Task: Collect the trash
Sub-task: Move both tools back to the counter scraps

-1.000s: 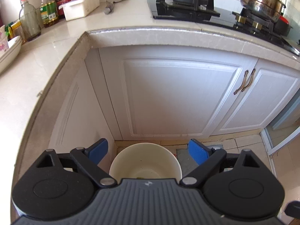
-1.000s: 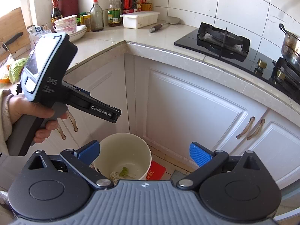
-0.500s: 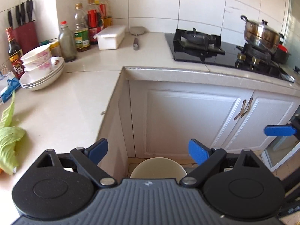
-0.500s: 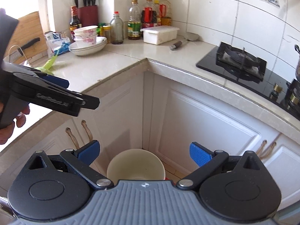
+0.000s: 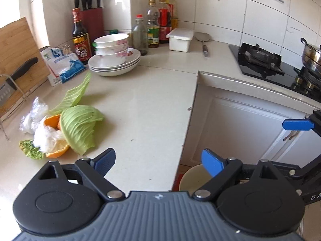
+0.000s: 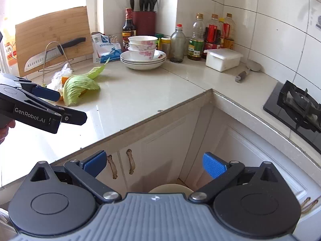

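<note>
Here the trash sits in a loose heap toward the left edge of the countertop: a pale green, ribbed cabbage leaf arched over orange peel, crumpled clear plastic wrap and a scrap of frilly lettuce. The left gripper hangs above the counter's front edge, fingers spread wide, holding nothing. The right gripper is likewise spread and empty, over the cream bin on the floor below the counter's inner corner.
</note>
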